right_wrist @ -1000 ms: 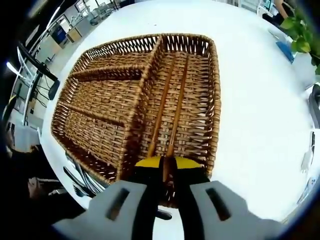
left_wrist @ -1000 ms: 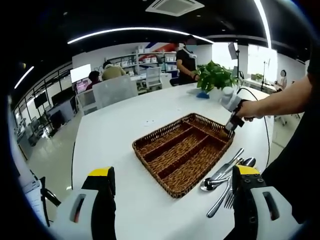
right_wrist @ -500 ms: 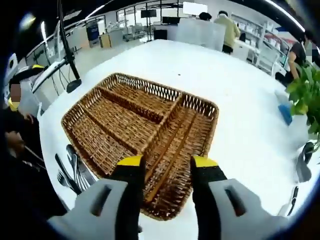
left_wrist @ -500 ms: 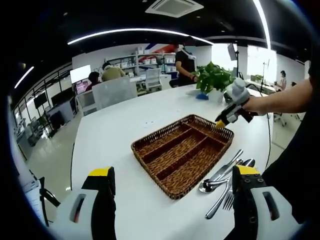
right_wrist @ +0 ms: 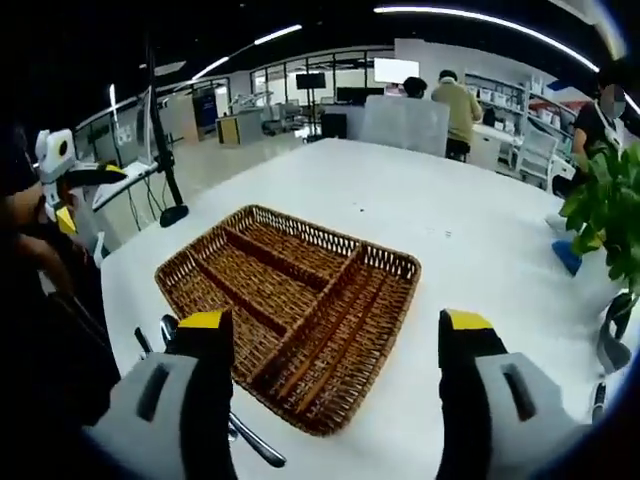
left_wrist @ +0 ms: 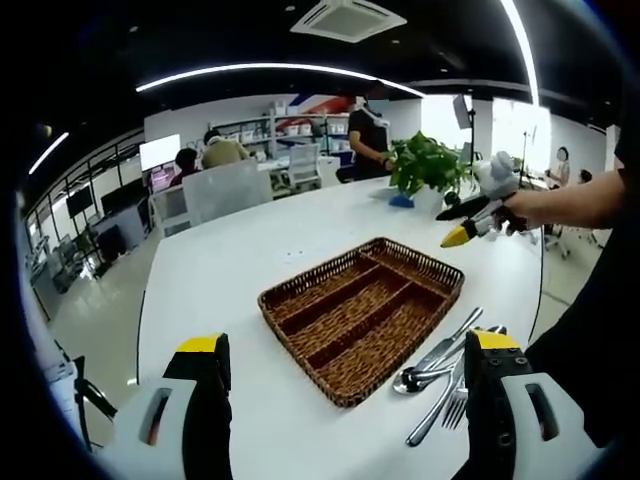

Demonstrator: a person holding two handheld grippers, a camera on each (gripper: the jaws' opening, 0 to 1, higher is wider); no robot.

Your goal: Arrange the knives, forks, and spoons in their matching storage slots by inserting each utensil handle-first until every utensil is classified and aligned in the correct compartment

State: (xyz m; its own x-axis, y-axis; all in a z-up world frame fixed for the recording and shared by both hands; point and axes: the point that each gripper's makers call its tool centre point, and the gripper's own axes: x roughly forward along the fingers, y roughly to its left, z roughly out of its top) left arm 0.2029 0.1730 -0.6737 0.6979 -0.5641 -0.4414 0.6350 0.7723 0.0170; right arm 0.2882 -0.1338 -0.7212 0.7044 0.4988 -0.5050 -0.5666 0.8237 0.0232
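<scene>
A brown wicker basket (left_wrist: 300, 350) with long compartments lies on the white table. In the right gripper view the basket (right_wrist: 398, 300) holds two brown sticks (right_wrist: 325, 335) in its nearest long compartment. A pile of silver knives, forks and spoons (left_wrist: 445, 365) lies on the table beside the basket, and part of it (right_wrist: 250, 443) lies at the lower left of the right gripper view. My left gripper (left_wrist: 349, 342) is open and empty, back from the basket. My right gripper (right_wrist: 336, 320) is open wide and empty above the basket's near end; a hand holds it (left_wrist: 470, 225) raised.
A potted green plant (left_wrist: 425, 160) stands at the table's far end, with a blue object beside it (right_wrist: 565, 255). People, chairs and desks fill the office behind. The left gripper (right_wrist: 60, 180) is at the left, held off the table's edge.
My right gripper was shut low over the sticks in the basket; it has opened wide and lifted up and back, leaving the sticks in the compartment. The left gripper has stayed open.
</scene>
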